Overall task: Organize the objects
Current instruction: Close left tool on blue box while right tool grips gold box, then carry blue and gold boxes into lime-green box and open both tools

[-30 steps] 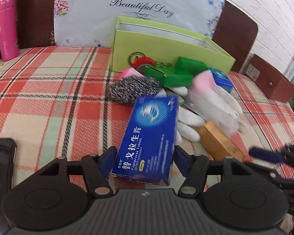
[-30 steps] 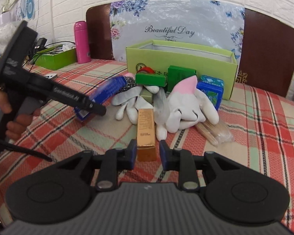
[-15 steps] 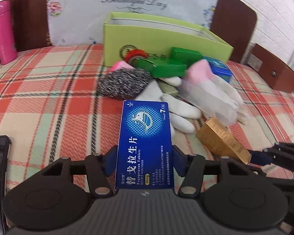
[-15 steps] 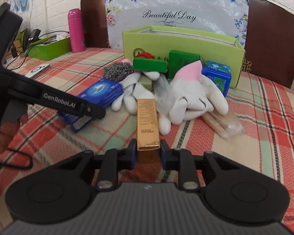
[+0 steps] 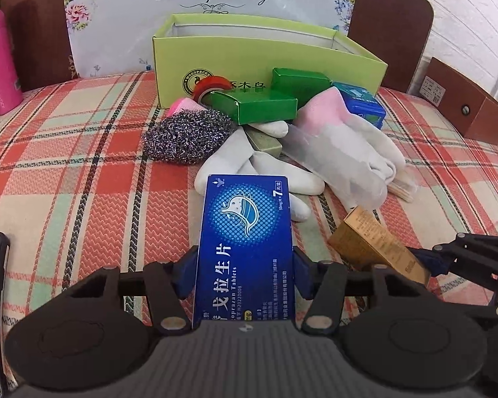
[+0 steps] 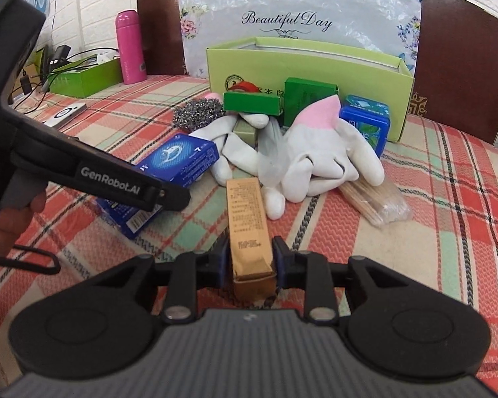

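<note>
While jaws have just been closing: both grips fresh.
Green box (image 5: 269, 43): likely bin, well apart; long carry.
Blue tablet box (image 5: 245, 225): left gripper (image 5: 244, 272) clamps its near end; far end may pivot down.
Gold box (image 6: 249, 219): right gripper (image 6: 250, 262) pinches its near end, near gloves (image 6: 315, 162); jaws eased slightly, could slip.

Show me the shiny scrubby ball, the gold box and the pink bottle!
steel scourer (image 5: 187, 136), left wrist view, middle of its wire ball.
gold box (image 6: 249, 222), right wrist view, its printed top face.
pink bottle (image 6: 129, 49), right wrist view, mid-body.
</note>
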Demonstrator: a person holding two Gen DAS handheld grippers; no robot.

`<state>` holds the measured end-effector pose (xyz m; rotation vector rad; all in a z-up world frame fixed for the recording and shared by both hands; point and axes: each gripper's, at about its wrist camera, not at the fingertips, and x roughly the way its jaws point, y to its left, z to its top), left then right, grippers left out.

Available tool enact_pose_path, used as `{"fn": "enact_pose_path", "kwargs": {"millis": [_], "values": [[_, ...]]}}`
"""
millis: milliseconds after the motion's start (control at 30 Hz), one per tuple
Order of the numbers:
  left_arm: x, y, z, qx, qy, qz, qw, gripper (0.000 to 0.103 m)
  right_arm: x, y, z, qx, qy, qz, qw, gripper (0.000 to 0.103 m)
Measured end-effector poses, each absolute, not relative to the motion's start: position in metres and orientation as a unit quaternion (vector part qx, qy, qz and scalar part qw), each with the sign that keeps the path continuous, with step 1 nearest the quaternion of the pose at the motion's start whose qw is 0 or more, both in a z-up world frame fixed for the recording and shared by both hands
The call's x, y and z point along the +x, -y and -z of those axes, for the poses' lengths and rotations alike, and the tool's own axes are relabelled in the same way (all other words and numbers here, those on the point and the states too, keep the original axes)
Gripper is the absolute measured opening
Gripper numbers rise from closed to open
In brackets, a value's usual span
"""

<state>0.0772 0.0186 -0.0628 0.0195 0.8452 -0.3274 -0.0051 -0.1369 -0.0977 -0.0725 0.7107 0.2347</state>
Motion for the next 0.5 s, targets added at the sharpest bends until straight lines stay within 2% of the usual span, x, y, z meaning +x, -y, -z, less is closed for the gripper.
{"fn": "enact_pose_path", "kwargs": {"millis": [333,400,500], "values": [[0.074,-0.009,0.063,0.029,-0.407,0.145,0.902,0.059,-0.003,0.130,0.101,-0.038,-0.351,-0.109,0.929,0.029],[0.073,-0.009,0.062,0.028,-0.407,0.145,0.901,0.059,-0.006,0.130,0.101,-0.037,-0.350,-0.122,0.928,0.024],[0.067,-0.010,0.058,0.014,-0.402,0.155,0.902,0.059,-0.012,0.130,0.100,-0.031,-0.349,-0.133,0.927,0.023]]}}
